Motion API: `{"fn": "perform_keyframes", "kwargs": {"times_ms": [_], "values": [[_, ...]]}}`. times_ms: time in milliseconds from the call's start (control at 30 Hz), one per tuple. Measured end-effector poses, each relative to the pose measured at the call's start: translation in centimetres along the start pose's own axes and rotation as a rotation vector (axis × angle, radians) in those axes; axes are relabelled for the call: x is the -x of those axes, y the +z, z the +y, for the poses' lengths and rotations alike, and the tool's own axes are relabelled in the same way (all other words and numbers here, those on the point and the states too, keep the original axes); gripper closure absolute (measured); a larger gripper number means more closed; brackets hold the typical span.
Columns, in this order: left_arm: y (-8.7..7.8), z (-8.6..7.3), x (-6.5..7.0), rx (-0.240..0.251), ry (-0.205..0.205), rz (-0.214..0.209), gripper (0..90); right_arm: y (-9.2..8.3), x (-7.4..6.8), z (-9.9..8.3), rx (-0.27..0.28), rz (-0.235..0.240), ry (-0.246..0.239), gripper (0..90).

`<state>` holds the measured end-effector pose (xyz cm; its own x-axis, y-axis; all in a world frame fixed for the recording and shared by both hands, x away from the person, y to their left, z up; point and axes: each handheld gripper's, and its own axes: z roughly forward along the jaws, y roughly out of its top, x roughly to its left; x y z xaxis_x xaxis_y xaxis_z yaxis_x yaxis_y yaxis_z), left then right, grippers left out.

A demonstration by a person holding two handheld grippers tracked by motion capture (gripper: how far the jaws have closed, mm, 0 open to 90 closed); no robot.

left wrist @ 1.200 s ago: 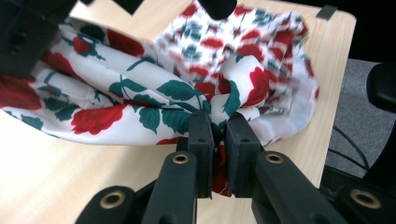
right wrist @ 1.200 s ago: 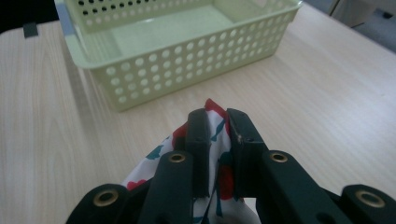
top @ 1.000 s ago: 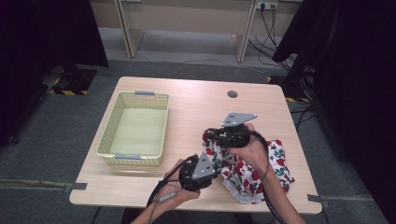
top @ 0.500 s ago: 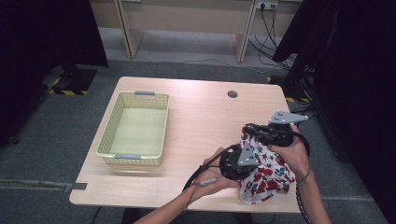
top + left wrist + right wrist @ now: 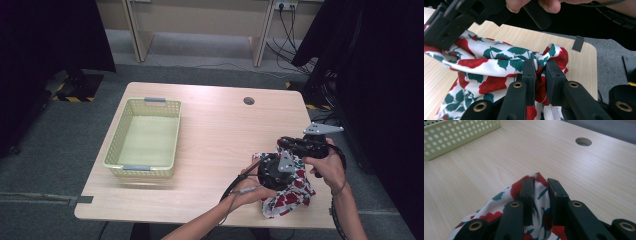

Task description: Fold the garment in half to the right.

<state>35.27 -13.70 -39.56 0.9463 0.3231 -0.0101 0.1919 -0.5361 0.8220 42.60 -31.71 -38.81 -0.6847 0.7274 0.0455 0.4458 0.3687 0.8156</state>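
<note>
rose-print cloth (image 5: 499,62) bunched between left fingers (image 5: 529,72), another fold pinched between right fingers (image 5: 527,192), both grasping

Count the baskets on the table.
1. The yellow-green basket sits on the left part of the table, apart from the floral cloth at the right; its corner also shows in the right gripper view.

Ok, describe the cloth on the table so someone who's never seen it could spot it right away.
Start at the wooden table; the yellow basket sits toward its left. Go to the opposite, near right corner, where the cloth lies bunched between the two grippers. It is the one soft thing there, white with red roses and green leaves.
</note>
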Motion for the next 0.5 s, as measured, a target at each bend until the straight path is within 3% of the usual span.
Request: {"fn": "perform_keyframes", "kwargs": {"times_ms": [100, 200, 300, 367, 500], "values": [[0.5, -0.1, 0.0, 0.008, -0.019, -0.013, 69.9, -0.1, 0.3, -0.5, -0.024, -0.019, 0.003, 70.1], [0.3, -0.3, 0.0, 0.002, -0.016, 0.011, 47.7, -0.5, 0.4, -0.9, -0.041, -0.072, 0.008, 56.5], [-0.8, -0.3, -0.2, 0.04, -0.059, 0.017, 31.5, -1.2, 0.3, -1.3, -0.047, -0.117, 0.022, 44.9], [-1.8, -0.4, -0.6, 0.055, -0.079, 0.035, 25.2, -1.7, 0.2, -1.5, -0.054, -0.129, 0.035, 36.5], [-3.5, -1.3, -1.4, 0.061, -0.111, 0.073, 21.8, -2.3, -0.4, -2.0, -0.076, -0.152, 0.064, 27.6]]}}
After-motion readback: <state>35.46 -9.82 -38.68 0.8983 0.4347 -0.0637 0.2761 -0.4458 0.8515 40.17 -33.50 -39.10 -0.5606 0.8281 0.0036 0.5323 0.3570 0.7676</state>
